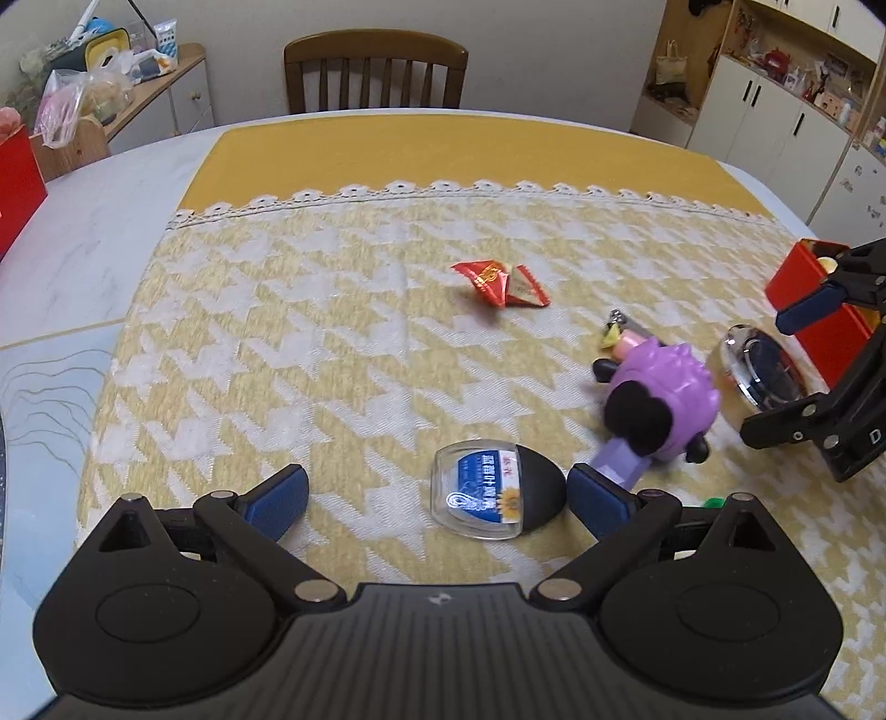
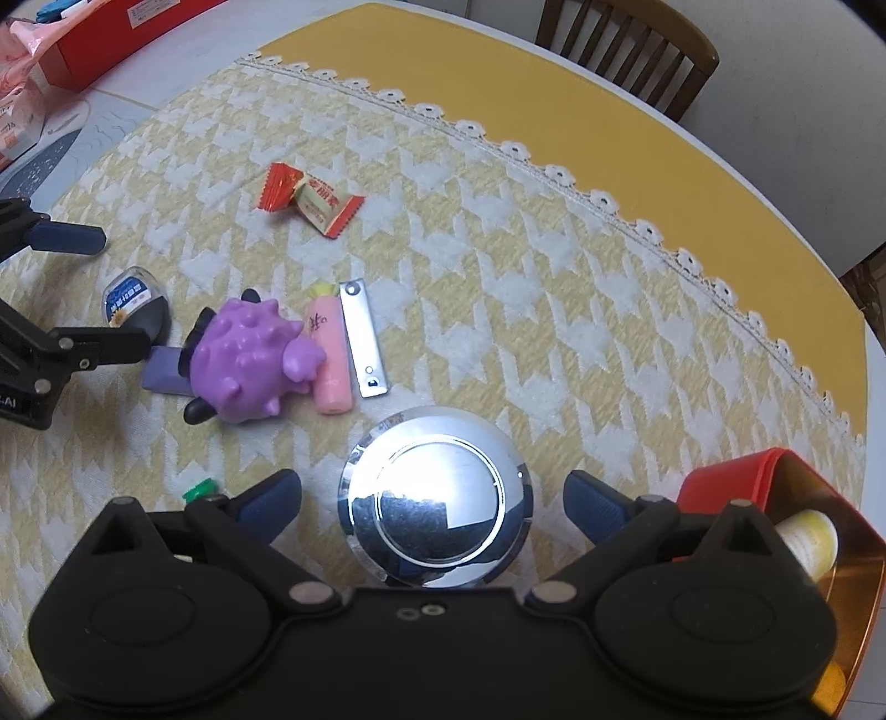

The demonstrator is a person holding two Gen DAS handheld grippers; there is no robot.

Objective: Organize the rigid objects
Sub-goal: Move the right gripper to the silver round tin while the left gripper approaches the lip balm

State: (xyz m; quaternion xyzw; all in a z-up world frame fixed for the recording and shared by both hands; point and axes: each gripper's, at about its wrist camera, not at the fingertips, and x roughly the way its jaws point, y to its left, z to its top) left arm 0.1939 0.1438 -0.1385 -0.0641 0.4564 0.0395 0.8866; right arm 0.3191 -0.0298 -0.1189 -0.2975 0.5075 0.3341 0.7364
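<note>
My left gripper is open, its fingers either side of a small clear-and-black case with a blue label, not touching it. My right gripper is open around a round chrome disc on the cloth; the disc also shows in the left wrist view. A purple spiky toy lies between the two grippers, with a pink tube and a metal nail clipper beside it. Red candy wrappers lie farther out. A red box at the right holds a yellowish bottle.
A yellow houndstooth cloth covers the table. A small green piece lies by my right gripper's left finger. A wooden chair stands at the far edge. A red carton and packets sit at the far left.
</note>
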